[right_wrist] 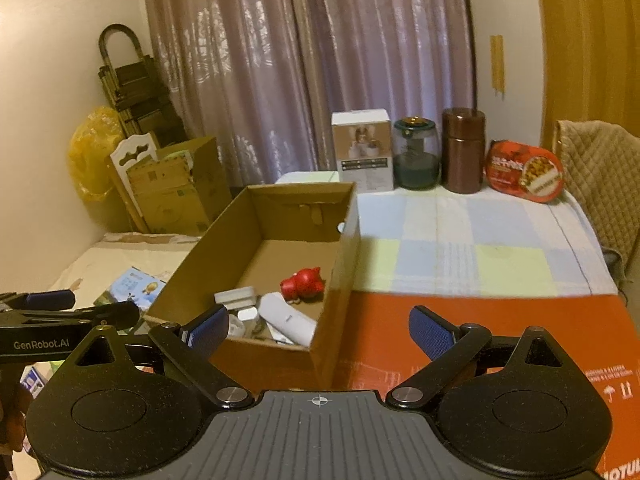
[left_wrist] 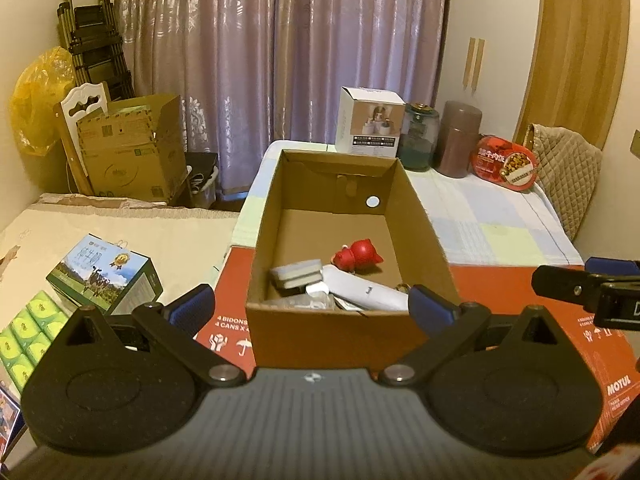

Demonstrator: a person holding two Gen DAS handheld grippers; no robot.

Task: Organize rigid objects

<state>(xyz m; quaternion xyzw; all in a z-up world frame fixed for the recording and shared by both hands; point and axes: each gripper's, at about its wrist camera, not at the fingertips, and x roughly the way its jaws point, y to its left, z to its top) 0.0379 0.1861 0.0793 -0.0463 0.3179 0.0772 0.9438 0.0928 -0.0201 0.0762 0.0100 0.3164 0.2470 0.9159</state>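
Both tools are empty. The left hand-held gripper (left_wrist: pixel 312 304) stands with its jaws wide apart, nothing between the blue pads, hovering just near of the open cardboard box (left_wrist: pixel 416 208). The right hand-held gripper (right_wrist: pixel 318 330) is likewise spread, gripping nothing, over the red flattened carton (right_wrist: pixel 480 320) to the right of the box.

The box sits on the red carton at the near edge of the table (right_wrist: pixel 500 248), which is covered with a checked cloth. Already inside, crowded at the near end: a red figurine (left_wrist: pixel 356 256), a grey-and-white sponge-like block (left_wrist: pixel 298 274) and a white tube (left_wrist: pixel 364 292), with some smaller items beneath that are too blurred to identify. The far half of the box floor is bare.

Not yet collected, in a row along the far edge of the table: a white carton (right_wrist: pixel 362 152), a glass jar (right_wrist: pixel 414 156), a brown canister (right_wrist: pixel 463 152) and a red oval tin (right_wrist: pixel 524 170) leaning against the quilted cushion.

Risks noted:
- The glass jar is smooth and round; an off-centre pinch would likely let it roll or slip, and it is breakable
- The canister is tall and narrow; a sideways nudge on approach could topple it into the jar
- The tin rests tilted and may slide flat when touched
- The box is light and unrestrained; a heavy item dropped on its near end could shift it on the slick carton
- The two tools work close together and could collide over the box
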